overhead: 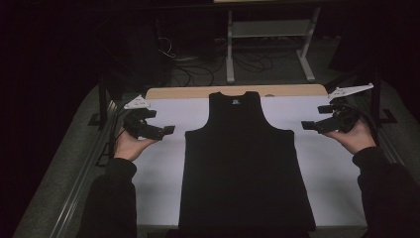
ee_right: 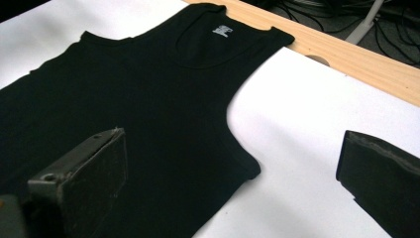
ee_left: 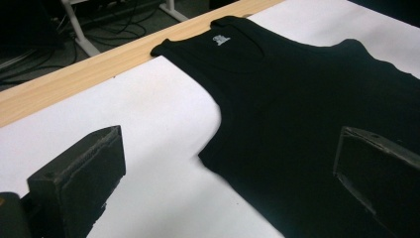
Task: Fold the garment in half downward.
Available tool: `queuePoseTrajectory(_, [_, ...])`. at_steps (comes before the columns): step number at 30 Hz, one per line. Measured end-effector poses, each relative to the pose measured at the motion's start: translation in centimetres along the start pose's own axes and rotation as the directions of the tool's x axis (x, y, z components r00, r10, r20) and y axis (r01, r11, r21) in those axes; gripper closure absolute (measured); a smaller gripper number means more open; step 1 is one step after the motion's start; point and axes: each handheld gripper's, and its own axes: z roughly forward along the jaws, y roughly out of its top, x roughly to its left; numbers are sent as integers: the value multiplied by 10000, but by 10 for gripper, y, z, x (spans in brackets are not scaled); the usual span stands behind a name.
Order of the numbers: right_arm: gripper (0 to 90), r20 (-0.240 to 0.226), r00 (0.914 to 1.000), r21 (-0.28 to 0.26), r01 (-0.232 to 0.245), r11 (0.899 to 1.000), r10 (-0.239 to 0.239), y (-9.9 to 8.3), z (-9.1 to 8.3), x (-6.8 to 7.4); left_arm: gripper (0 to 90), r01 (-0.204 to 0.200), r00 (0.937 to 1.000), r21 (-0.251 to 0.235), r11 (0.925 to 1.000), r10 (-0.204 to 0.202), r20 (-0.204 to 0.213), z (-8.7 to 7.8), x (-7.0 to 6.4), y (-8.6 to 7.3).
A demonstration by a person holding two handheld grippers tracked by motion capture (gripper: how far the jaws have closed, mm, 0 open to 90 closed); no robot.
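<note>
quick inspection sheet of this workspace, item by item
surface: white sheet over a wooden table, the wood bare along the far edge
job's things: black tank top lying flat and spread out, neck toward the far edge, white label inside the neckline
clutter: nothing seen
grippers: left gripper and right gripper held off either side of the top near its armholes, jaws apart, touching nothing
cables: loose tangle on the floor beyond the table; a cable trails from the right gripper
surroundings: dark room, white stand frame behind the table, dark metal rails along the table's sides
</note>
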Motion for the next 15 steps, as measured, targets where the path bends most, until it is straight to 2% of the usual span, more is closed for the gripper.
queuePoseTrajectory(8, [0,15,9997,80,-237,9997,237,-3,9,-11,0,223,9997,209,9995,-224,36,12,7,-3])
queuePoseTrajectory(15, [0,73,9997,310,-229,9993,227,-5,20,-16,0,397,9991,333,9987,-402,157,24,12,-7])
